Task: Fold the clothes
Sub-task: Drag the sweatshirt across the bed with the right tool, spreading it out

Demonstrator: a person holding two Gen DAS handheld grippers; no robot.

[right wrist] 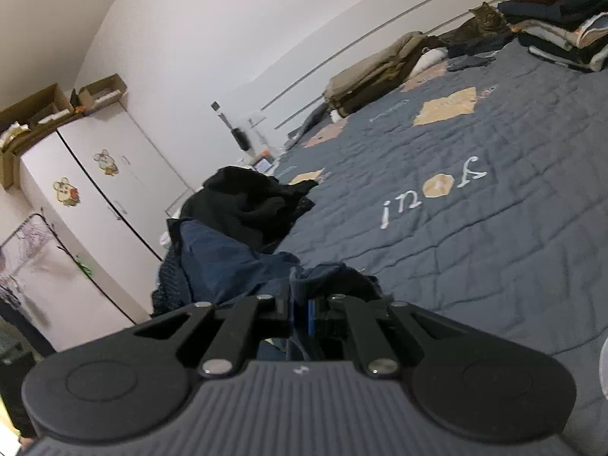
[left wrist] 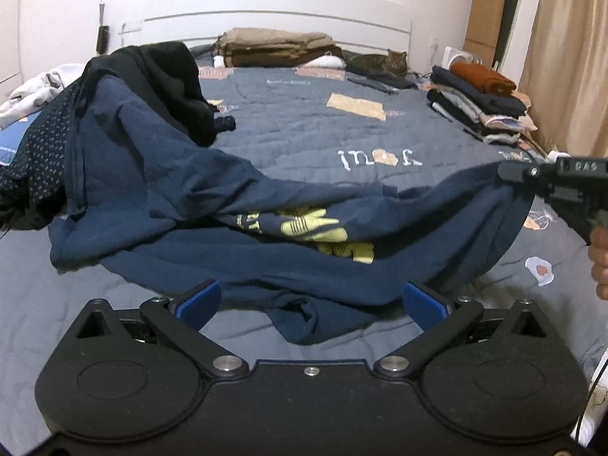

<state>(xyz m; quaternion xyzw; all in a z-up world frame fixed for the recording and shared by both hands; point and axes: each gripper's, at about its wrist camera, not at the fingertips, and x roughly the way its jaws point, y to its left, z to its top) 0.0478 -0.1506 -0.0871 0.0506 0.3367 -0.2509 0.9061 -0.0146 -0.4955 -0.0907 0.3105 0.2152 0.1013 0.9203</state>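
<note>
A navy T-shirt (left wrist: 212, 190) with a yellow print lies crumpled across the grey quilt, its right end lifted off the bed. My right gripper (left wrist: 511, 174) is shut on that lifted edge; in the right wrist view the navy cloth (right wrist: 323, 277) bunches up between its closed fingers (right wrist: 309, 315). My left gripper (left wrist: 309, 300) hovers low over the shirt's near hem, its blue-padded fingers (left wrist: 199, 300) wide open with cloth beneath them but nothing pinched.
A heap of unfolded dark clothes (left wrist: 152, 76) sits at the left of the bed. Folded stacks lie at the right edge (left wrist: 478, 106) and by the headboard (left wrist: 277, 47). A tabby cat (left wrist: 380, 62) rests near the pillows. A white wardrobe (right wrist: 95, 197) stands beside the bed.
</note>
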